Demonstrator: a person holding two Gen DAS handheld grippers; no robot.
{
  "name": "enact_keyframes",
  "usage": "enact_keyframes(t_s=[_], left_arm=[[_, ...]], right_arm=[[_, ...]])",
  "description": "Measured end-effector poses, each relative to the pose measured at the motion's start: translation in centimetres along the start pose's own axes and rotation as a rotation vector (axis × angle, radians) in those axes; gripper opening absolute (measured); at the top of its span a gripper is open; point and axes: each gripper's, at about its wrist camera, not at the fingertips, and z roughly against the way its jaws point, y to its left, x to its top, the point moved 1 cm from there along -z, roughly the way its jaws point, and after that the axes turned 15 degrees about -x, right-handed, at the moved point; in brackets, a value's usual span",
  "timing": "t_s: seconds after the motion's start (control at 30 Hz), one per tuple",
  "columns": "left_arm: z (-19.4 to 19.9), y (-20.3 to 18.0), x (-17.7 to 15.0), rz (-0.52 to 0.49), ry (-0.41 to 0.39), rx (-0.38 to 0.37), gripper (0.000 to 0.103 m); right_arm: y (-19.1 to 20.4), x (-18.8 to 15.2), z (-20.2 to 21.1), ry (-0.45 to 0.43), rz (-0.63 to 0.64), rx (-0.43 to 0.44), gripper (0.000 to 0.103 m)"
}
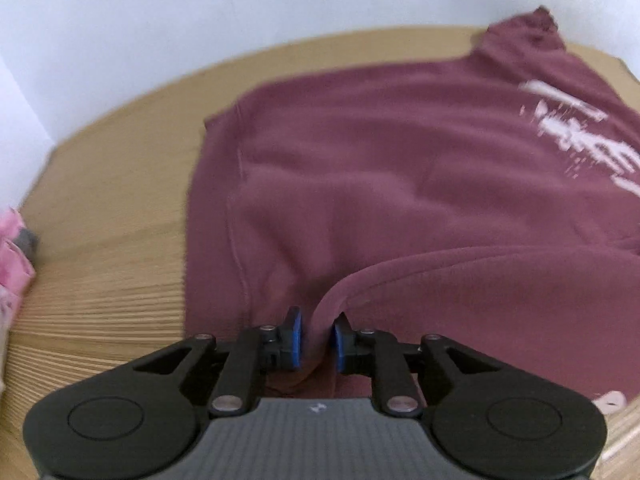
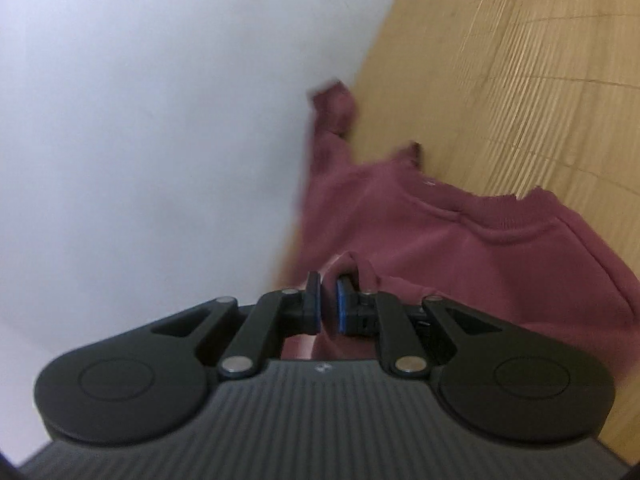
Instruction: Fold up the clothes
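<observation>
A maroon sweatshirt (image 1: 360,160) with a white print (image 1: 580,132) lies spread on the wooden table (image 1: 120,200). One part of it is folded over at the near right. My left gripper (image 1: 317,326) sits at the near edge with a raised ridge of the maroon cloth filling the narrow gap between its blue pads. In the right wrist view the sweatshirt (image 2: 460,248) shows its ribbed collar (image 2: 500,216) and a sleeve end (image 2: 336,108) by the wall. My right gripper (image 2: 329,292) is shut, with a pinch of maroon cloth bunched between its pads.
A white wall (image 1: 200,20) runs along the table's far edge, close to the sweatshirt. Pink folded clothing (image 1: 12,248) with something grey beside it lies at the far left of the table. Bare wood (image 2: 520,80) stretches beyond the collar.
</observation>
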Motion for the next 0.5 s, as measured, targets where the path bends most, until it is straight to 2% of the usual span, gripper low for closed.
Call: enact_keyframes(t_s=[0.03, 0.1, 0.13, 0.2, 0.23, 0.33, 0.4, 0.47, 0.5], left_arm=[[-0.4, 0.1, 0.0, -0.016, 0.003, -0.004, 0.023], [-0.8, 0.1, -0.1, -0.069, 0.002, -0.003, 0.035], [-0.7, 0.0, -0.3, -0.107, 0.003, 0.004, 0.039], [-0.5, 0.5, -0.5, -0.162, 0.003, 0.007, 0.058], [-0.2, 0.8, -0.5, -0.179, 0.002, 0.005, 0.059], [1.6, 2.1, -0.5, -0.137, -0.002, -0.024, 0.064], [3.2, 2.5, -0.7, -0.118, -0.014, 0.011, 0.068], [4.9, 2.8, -1.2, -0.111, -0.036, 0.041, 0.070], [5.8, 2.9, -1.6, -0.101, -0.049, 0.058, 0.070]], right_arm=[[0.2, -0.3, -1.6, 0.002, 0.051, -0.062, 0.012], [0.3, -0.9, -4.2, -0.007, 0.146, -0.172, 0.007], [0.2, -1.2, -4.7, -0.023, 0.167, -0.174, 0.007], [0.5, -1.4, -4.6, -0.039, 0.188, -0.182, 0.007], [0.6, -1.5, -4.6, -0.041, 0.204, -0.185, 0.008], [1.2, -1.2, -4.5, -0.025, 0.215, -0.208, 0.010], [2.3, -0.8, -3.9, -0.005, 0.210, -0.239, 0.013], [3.6, -0.3, -2.8, 0.005, 0.229, -0.252, 0.031], [4.4, -0.1, -1.9, 0.002, 0.254, -0.255, 0.035]])
